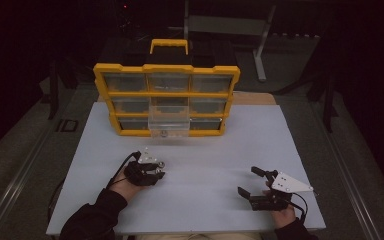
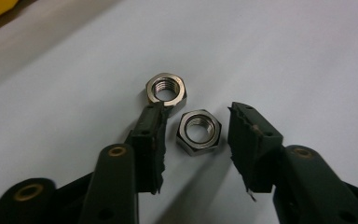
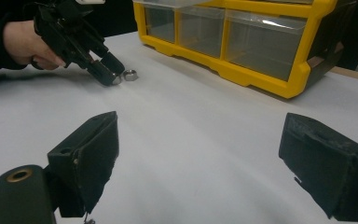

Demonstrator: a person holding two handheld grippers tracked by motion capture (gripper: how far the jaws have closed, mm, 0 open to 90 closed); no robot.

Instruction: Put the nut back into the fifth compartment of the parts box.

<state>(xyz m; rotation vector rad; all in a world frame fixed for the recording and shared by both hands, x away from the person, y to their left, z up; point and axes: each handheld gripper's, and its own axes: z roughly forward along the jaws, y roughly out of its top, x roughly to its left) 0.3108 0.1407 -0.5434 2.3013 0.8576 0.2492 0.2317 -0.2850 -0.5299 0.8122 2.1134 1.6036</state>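
Two steel hex nuts lie on the white table top. One nut sits between the jaws of my left gripper, with a thin gap to each pad, so this gripper is open around it. The other nut rests just beyond the tip of the left finger. In the high view the left gripper is at the front left with a nut at its tip. My right gripper stands open and empty at the front right, with its pads wide apart over bare table.
A yellow parts organizer with clear drawers stands upright at the back of the white board. One clear drawer is pulled out at its bottom middle. The right gripper view has the organizer at the top right and the person's hand at the top left.
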